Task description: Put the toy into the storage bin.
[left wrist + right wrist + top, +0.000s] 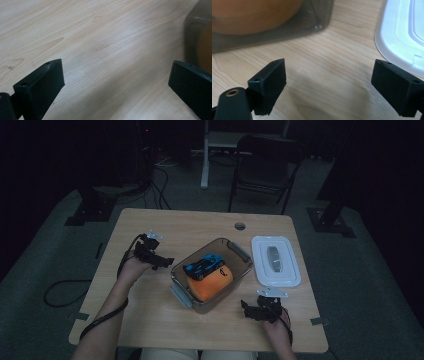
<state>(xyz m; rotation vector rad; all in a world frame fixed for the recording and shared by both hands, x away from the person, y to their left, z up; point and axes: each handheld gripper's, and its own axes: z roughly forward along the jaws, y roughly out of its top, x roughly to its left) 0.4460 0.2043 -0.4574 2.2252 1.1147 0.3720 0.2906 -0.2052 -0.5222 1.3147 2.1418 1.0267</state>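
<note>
- Left gripper (161, 262): jaws spread wide with nothing between them, only bare table (105, 45) under them in the left gripper view. It sits just beside the left wall of the bin (180, 262), not touching it as far as the high view shows.
- Right gripper (250, 311): jaws likewise wide apart and empty. It rests near the front right corner of the bin, with the lid (276, 261) ahead of it to the right.
- Bin: a clear, grey-tinted box near the middle of the table, open on top, latches at both ends. In the right gripper view its corner (317, 22) stands just past the jaws.
- Inside the bin: a blue toy car (204, 265) lies at the far side, leaning on an orange ball (210, 284) that fills the near side.
- Lid: white, flat on the table right of the bin, apart from it; its edge (397, 37) shows beside the right jaw.
</note>
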